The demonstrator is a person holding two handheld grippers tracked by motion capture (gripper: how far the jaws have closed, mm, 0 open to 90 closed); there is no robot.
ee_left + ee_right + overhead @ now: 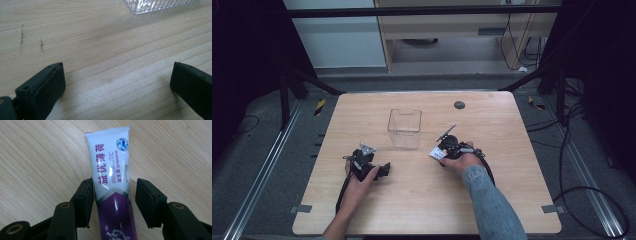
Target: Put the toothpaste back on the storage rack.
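Starting at the left: left claw (117, 85) spread wide, nothing between the pads, just the bare grain of the light wooden bench (422, 210). Held low near the front-left, pointing right toward the middle. Probably parked there on purpose, out of the way but close enough to help. Can spot a ribbed corner of the clear square plastic box (155, 5) at the far edge of the left gripper view, so already aimed roughly that way.

Moving to the middle: same clear box standing upright and open-topped, a bit farther out than both hands and between them. Looks empty from the high view. Guessing drop-off spot, hence the central placement within easy reach of either side.

On to the right: white-and-purple plastic toothpaste tube (110, 170) lying flat on the bench, just near-right of the box, crimped end pointing away from the hand. Right claw (113, 192) set astride it at about half width, one pad touching the tube's side, the other just off it with a sliver of bench showing. So not clamped yet, more lined up for a squeeze. Sensible to go across the fuller body by the purple part, presumably for less slip risk than at the flat crimped end. Blue denim sleeve (489, 200) coming in from the near right.
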